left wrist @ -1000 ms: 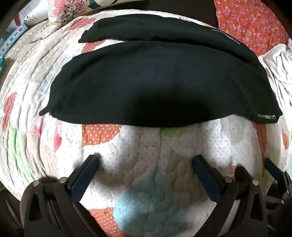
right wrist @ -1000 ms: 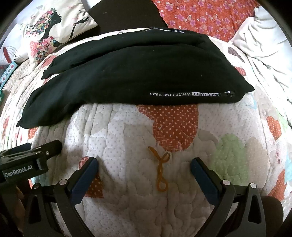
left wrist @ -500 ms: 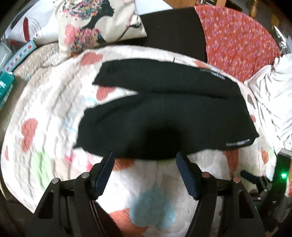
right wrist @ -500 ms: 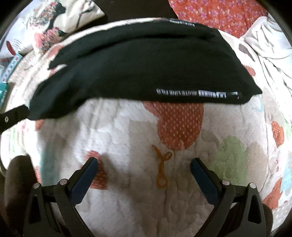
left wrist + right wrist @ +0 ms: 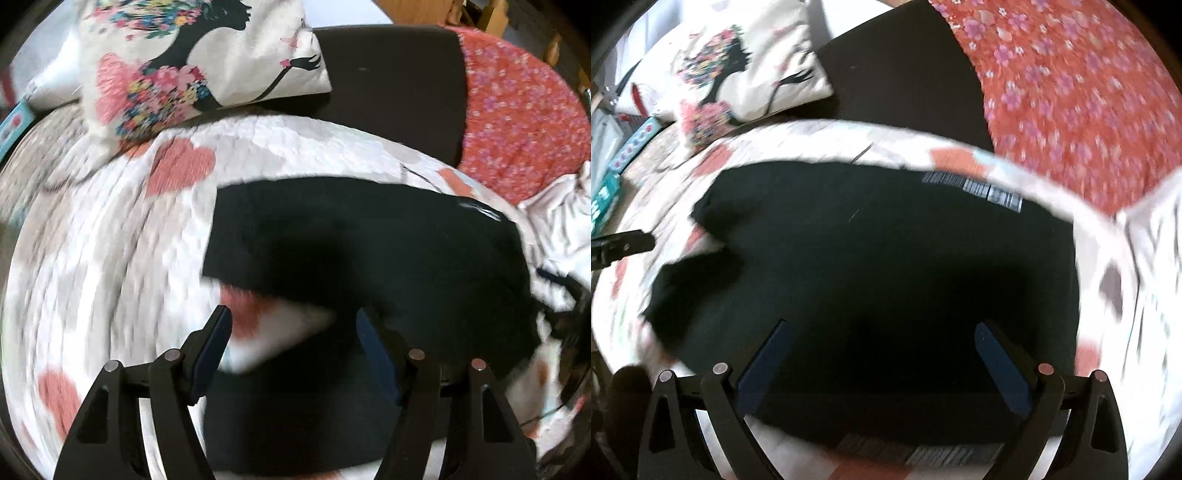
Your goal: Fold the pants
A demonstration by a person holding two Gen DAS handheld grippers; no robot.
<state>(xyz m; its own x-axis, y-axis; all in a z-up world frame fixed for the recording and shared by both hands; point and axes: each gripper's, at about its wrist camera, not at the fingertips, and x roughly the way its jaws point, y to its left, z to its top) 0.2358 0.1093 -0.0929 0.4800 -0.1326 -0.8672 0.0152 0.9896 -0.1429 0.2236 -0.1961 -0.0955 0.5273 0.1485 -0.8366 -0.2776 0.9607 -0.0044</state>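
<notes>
While the left gripper has just been closing on nothing and the right gripper gapes wide, those limp, light black pants probably want pinching along the printed hem.

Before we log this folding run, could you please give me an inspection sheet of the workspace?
Surface: quilt, heart patches, blurred.
Job's things: black pants lying on the quilt.
Clutter: pillow, white cloth, teal box.
Grippers: left gripper jaws just closed partway, apart, quilt and pants edge between, nothing pinched; right gripper open over pants.
Cables: nothing seen.
Surroundings: red floral cloth, dark cushion.
</notes>
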